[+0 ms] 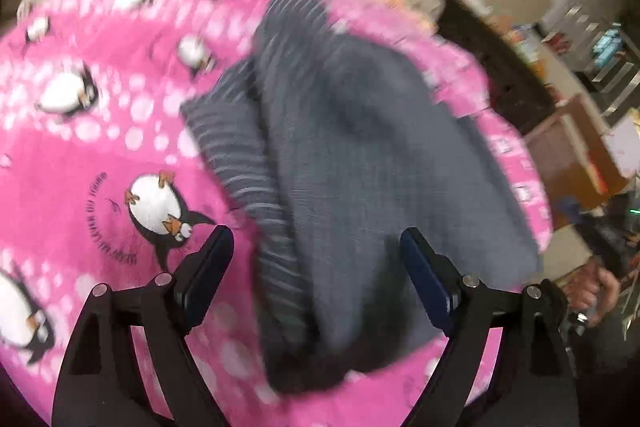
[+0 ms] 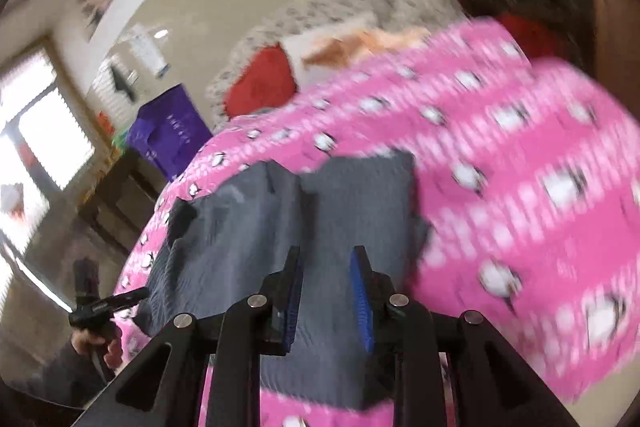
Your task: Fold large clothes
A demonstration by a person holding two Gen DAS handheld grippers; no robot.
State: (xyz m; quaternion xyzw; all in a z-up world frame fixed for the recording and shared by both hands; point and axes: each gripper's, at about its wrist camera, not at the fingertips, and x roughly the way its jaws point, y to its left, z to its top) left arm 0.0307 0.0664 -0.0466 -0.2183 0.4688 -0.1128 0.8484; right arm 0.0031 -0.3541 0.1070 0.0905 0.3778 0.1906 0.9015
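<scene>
A grey knit garment (image 1: pixel 360 155) lies bunched on a pink penguin-print blanket (image 1: pixel 100 155). My left gripper (image 1: pixel 316 247) is open and empty, its jaws wide apart just above the garment's near edge. In the right wrist view the same grey garment (image 2: pixel 352 203) lies partly folded on the pink blanket (image 2: pixel 520 167). My right gripper (image 2: pixel 326 263) hovers over its near part with the jaws a narrow gap apart and nothing between them. The left gripper (image 2: pixel 120 301) shows at the garment's left edge. Both views are motion-blurred.
A purple bag (image 2: pixel 168 131), a red cushion (image 2: pixel 260 87) and an orange cloth (image 2: pixel 360 47) lie beyond the blanket. Dark furniture (image 2: pixel 116 195) stands at the left by a window. Shelves and boxes (image 1: pixel 576 131) stand at the right in the left wrist view.
</scene>
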